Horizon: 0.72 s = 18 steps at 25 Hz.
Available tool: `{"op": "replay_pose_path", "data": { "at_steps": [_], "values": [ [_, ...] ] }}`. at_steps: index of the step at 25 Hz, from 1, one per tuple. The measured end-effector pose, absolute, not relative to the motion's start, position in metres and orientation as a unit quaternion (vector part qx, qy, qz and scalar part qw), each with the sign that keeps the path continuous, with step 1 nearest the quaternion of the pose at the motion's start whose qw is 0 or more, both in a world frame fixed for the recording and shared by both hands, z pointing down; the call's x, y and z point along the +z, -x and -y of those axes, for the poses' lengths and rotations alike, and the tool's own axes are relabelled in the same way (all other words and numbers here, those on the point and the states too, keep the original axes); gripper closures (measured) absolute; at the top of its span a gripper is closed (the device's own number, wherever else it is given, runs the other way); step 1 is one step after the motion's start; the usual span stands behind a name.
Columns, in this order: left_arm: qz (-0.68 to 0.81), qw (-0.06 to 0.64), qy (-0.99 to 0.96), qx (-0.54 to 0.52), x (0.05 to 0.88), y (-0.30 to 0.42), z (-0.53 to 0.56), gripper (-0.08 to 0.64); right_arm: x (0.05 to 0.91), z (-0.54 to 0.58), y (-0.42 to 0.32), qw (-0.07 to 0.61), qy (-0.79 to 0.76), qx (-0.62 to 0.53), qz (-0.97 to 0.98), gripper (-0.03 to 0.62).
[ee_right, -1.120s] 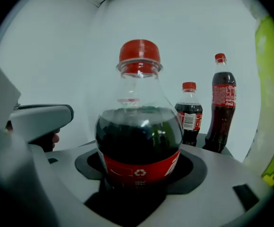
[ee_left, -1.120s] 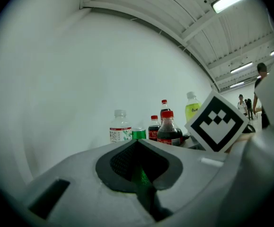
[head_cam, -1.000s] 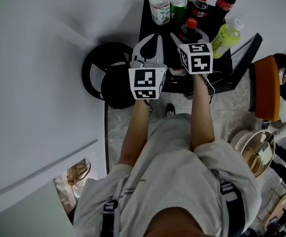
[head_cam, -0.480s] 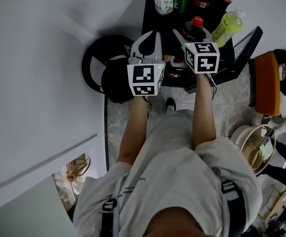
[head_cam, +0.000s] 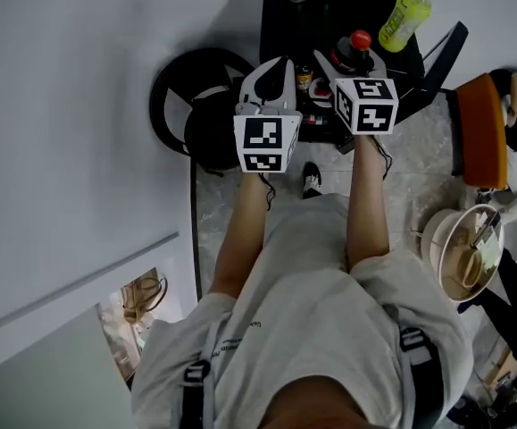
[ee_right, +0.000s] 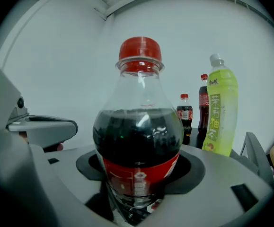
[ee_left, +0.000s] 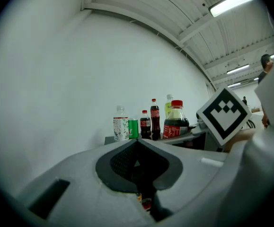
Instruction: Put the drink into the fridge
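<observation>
The person has drawn back since a second ago, so the black table sits higher in the head view. Nearest, the left gripper is closed on nothing. The right gripper clamps the cola bottle low on its body, over the table's near edge. The lime bottle stands by the far right corner. Gripped so low, the cola could tip or slip in transit.

Shot from head height, steeply downward past the wearer's forearms onto the left gripper, right gripper and black table far below. Taken from the left gripper, level along its jaws toward distant bottles against a white wall. Taken from the right gripper, tight behind the cola bottle. Overlapping in all three on that bottle and the yellow-green bottle.
</observation>
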<state>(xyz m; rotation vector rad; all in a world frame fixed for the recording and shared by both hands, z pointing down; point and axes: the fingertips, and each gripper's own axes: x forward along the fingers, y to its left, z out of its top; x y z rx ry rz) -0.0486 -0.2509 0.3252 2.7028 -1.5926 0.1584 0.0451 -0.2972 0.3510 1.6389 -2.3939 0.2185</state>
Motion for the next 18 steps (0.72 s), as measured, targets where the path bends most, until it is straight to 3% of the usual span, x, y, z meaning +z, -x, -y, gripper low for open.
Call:
{"op": "replay_pose_path", "data": {
  "at_steps": [7,18],
  "values": [
    [0.5,0.042,-0.862,0.069,0.365,0.067,0.186,0.551,0.387,0.228,-0.037,0.096,-0.589,0.088,0.798,0.284],
    [0.462,0.108,-0.867,0.149,0.485,0.052,0.095,0.551,0.523,0.125,-0.058,0.091,-0.641,0.136,0.75,0.284]
  ]
}}
